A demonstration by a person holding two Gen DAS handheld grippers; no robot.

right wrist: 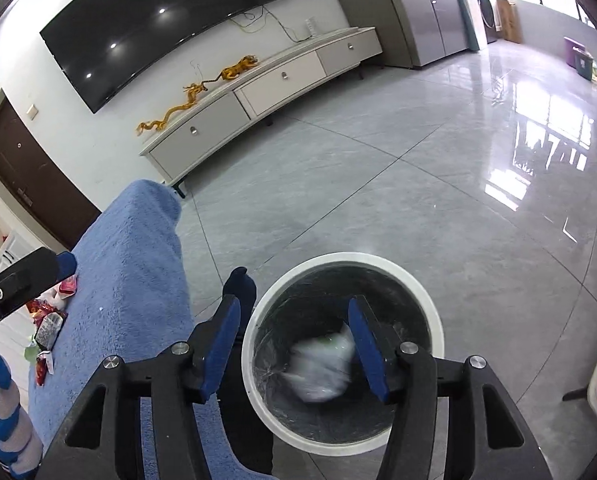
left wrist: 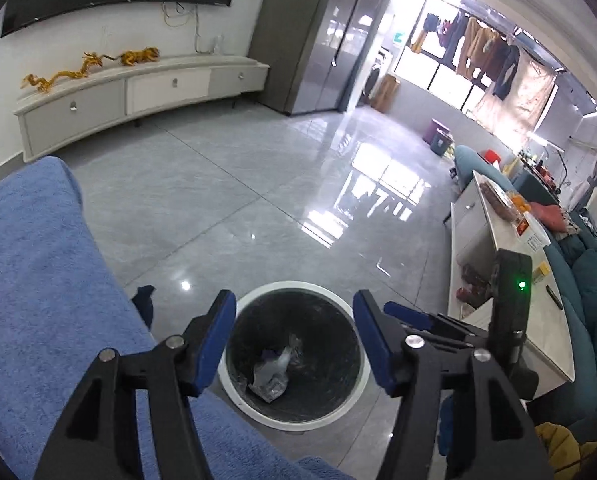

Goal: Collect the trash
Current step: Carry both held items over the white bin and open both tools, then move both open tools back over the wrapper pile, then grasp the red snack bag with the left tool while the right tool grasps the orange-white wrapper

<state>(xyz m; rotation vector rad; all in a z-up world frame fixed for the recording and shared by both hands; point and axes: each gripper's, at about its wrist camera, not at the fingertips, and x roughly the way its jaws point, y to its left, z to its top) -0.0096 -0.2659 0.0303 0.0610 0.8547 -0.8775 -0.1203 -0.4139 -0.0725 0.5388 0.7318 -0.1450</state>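
Below right claw (right wrist: 294,344), blurred white wrapper (right wrist: 322,364) inside bin (right wrist: 430,308)

A motion-blurred white wad (right wrist: 322,364) inside the trash bin (right wrist: 434,320) cannot be identified.

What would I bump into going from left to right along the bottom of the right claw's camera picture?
Snack wrappers → blue fuzzy blanket → dark blue sock → white-rimmed trash bin, with the open right claw above it and a blurry white plastic bag inside.
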